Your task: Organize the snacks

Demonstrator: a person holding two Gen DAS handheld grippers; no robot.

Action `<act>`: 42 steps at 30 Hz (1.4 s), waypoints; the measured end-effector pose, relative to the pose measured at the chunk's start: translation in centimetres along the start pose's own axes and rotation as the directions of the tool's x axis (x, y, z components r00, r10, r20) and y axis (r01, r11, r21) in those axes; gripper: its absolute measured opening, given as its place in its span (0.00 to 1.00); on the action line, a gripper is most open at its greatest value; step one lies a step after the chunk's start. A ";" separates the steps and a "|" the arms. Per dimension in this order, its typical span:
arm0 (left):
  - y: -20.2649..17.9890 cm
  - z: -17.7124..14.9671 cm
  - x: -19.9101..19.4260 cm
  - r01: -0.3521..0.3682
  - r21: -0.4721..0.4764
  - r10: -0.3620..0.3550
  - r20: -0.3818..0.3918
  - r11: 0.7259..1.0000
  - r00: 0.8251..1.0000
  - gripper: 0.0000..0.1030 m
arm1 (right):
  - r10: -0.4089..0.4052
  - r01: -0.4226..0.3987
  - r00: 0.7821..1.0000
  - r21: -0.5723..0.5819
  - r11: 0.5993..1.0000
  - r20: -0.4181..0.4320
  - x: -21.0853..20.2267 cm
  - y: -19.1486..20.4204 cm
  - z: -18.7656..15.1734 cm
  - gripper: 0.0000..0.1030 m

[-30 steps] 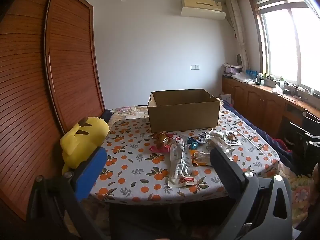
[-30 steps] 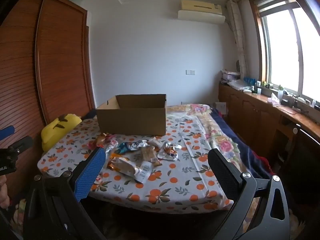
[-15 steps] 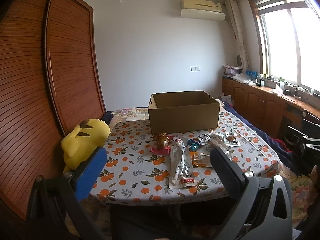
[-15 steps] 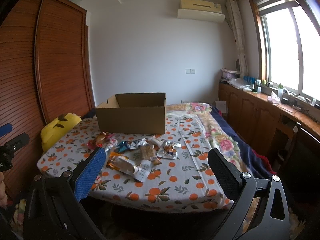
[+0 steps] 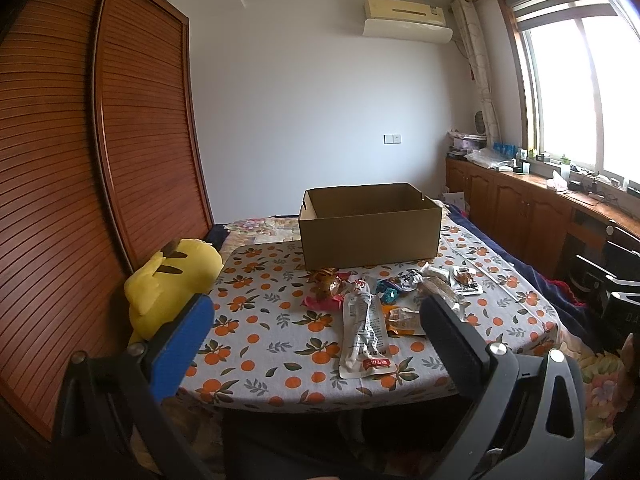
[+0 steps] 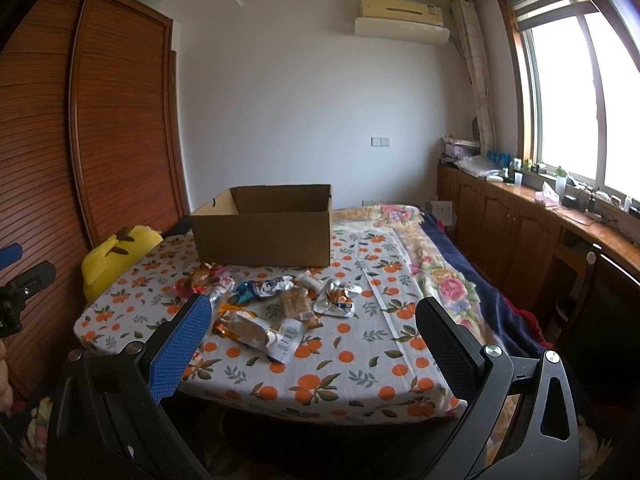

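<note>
Since the earlier frames both claws have dipped and eased slightly toward the table; nothing on it has shifted.

Left wrist view: the left gripper (image 5: 316, 334) hangs wide and empty. The long clear plastic snack packet (image 5: 365, 330) lies just ahead between its fingers, and the open brown cardboard box (image 5: 370, 225) stands beyond.

Right wrist view: the right gripper (image 6: 312, 334) is also spread, holding nothing. The crinkled orange-and-silver snack bag (image 6: 256, 330) lies ahead, toward its blue finger.

This looks like the approach step; next, lower onto a packet and close.
</note>
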State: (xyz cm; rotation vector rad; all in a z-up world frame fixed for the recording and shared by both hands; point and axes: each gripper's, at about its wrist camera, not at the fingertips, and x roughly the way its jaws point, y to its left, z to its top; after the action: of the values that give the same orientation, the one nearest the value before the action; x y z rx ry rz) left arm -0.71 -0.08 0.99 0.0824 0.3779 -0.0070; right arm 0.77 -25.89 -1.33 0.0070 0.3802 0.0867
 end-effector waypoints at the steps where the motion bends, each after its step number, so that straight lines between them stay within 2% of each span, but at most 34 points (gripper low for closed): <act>1: 0.0 0.0 0.0 -0.001 0.000 0.001 0.000 1.000 1.000 1.00 | 0.000 0.000 1.000 0.000 1.000 0.000 0.0 0.0 0.0 1.00; 29: -0.1 0.0 -0.1 -0.001 0.001 0.001 -0.002 1.000 1.000 1.00 | 0.000 0.000 1.000 0.003 1.000 -0.004 0.1 0.0 -0.3 1.00; 42: -0.1 -1.2 1.7 0.005 -0.003 -0.005 -0.044 1.000 0.999 1.00 | 0.009 -0.009 0.998 0.000 1.000 -0.056 1.7 0.5 -1.3 1.00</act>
State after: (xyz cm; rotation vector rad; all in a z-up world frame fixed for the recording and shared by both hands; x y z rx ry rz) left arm 0.42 -0.06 -0.73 0.0787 0.4221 -0.0096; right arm 1.85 -25.23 -3.20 0.0059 0.4364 0.0962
